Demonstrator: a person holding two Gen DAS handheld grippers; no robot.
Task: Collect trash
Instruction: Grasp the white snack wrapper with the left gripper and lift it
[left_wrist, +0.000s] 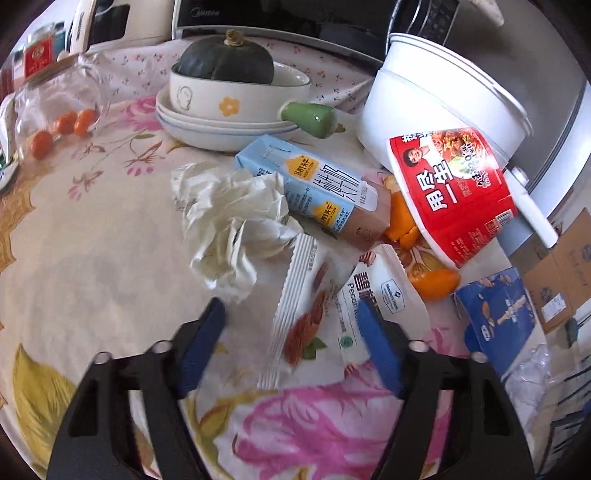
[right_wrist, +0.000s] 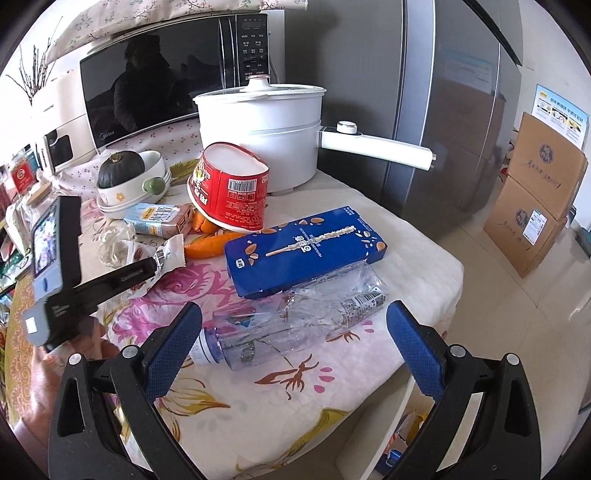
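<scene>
Bright, soft daylight, sharp focus, faint shadows, strong fisheye bending, dark vignetted corners.

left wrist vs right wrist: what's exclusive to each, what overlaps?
Left wrist only: small orange fruits in a clear plastic bag at the far left, and the open left gripper straddling the white pecan snack wrapper.

Right wrist only: crushed clear plastic bottle between the fingers of the open right gripper, brown cardboard boxes on the floor.

Both: red instant-noodle cup, light-blue milk carton, crumpled white tissue, dark-blue flat carton, white electric pot, dark-green squash in a bowl.
</scene>
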